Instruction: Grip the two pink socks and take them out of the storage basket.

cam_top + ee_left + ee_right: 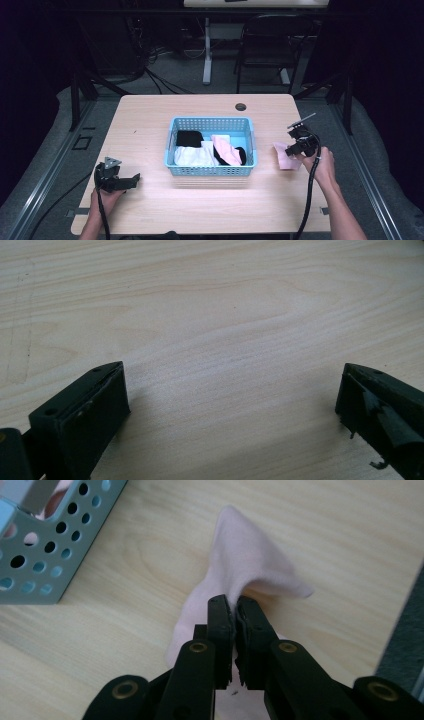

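A pale pink sock (240,565) lies on the wooden table to the right of a blue perforated basket (212,171). My right gripper (234,604) is shut on a fold of this sock, its jaws pinched together around the cloth, low over the table. In the high view the same pink sock (283,155) sits just left of the right gripper (295,149). The basket holds black, white and pink socks (226,150). My left gripper (129,181) rests at the table's front left, jaws wide apart over bare wood (230,355), with nothing between them.
The basket's corner (35,545) lies close to the left of the held sock. The table's right edge (400,625) runs just beyond the sock. A cable hole (240,106) sits at the table's far side, and a chair (270,45) stands behind it.
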`<state>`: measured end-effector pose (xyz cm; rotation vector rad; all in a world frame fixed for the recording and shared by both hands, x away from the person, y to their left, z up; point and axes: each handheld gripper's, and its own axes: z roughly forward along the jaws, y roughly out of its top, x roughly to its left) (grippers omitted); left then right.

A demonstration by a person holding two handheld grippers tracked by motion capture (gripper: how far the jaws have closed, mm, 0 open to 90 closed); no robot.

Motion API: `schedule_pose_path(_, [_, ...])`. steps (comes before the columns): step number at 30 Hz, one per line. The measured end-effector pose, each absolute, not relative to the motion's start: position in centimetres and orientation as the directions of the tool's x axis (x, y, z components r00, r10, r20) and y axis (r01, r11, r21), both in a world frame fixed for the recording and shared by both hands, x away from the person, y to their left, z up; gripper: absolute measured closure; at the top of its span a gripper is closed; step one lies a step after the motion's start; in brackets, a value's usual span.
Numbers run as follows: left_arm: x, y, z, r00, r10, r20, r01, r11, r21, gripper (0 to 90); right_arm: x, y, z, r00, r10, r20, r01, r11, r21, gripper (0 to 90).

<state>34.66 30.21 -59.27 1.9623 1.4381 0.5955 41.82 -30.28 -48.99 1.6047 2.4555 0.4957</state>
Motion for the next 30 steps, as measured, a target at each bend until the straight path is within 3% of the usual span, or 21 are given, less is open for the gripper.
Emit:
schedule_pose_path(10, [34.7,30.2,-59.3,0.304,0.953,-0.005,0.67,-0.209,0.712,0.6,41.7,-31.0,-51.0,-0.388,0.92,0.054,0.878,0.352,0.324,80.4])
schedule_pose_path(13, [34.7,30.2,-59.3,0.304,0.953,-0.005,0.671,-0.21,0.711,0.6,41.5,-31.0,-51.5,-0.373,0.925,0.068,0.884,0.332,0.33,64.1])
schedule_pose_path(14, [34.7,30.2,-59.3,0.304,0.953,-0.005,0.671,-0.21,0.711,0.6,41.5,-31.0,-51.5,-0.373,0.925,0.068,0.884,0.332,0.33,64.1])
schedule_pose_path(15, [34.7,30.2,-59.3,0.304,0.953,-0.006,0.67,-0.209,0.712,0.6,41.5,-31.3,-51.1,-0.377,0.924,0.067,0.882,0.337,0.329,52.7])
schedule_pose_path(17, [34.6,30.2,-59.2,0.306,0.952,-0.004,0.672,-0.213,0.709,0.6,41.2,-31.6,-50.6,-0.366,0.927,0.086,0.879,0.314,0.359,40.0])
schedule_pose_path(18, [34.6,30.2,-59.2,0.306,0.952,-0.004,0.672,-0.213,0.709,0.6,41.2,-31.6,-50.6,-0.366,0.927,0.086,0.879,0.314,0.359,40.0])
schedule_pose_path(19, [34.7,30.2,-59.3,0.306,0.952,-0.004,0.671,-0.212,0.711,0.6,40.9,-31.9,-49.9,-0.376,0.92,0.114,0.869,0.307,0.389,30.1])
schedule_pose_path(20, [34.7,30.2,-59.3,0.306,0.952,-0.004,0.671,-0.212,0.711,0.6,40.9,-31.9,-49.9,-0.376,0.92,0.114,0.869,0.307,0.389,30.1])
schedule_pose_path(21, [34.7,30.2,-59.3,0.307,0.952,-0.004,0.671,-0.213,0.711,0.5,40.7,-31.8,-49.3,-0.375,0.92,0.111,0.862,0.303,0.406,19.4])
schedule_pose_path(27, [34.7,30.3,-59.2,0.308,0.951,-0.004,0.672,-0.215,0.709,0.5,40.3,-31.1,-48.2,-0.412,0.902,0.129,0.839,0.32,0.44,8.1])
schedule_pose_path(30, [34.7,30.2,-59.3,0.306,0.952,-0.006,0.672,-0.211,0.71,0.5,40.1,-30.8,-47.9,-0.418,0.899,0.129,0.829,0.319,0.46,6.6])
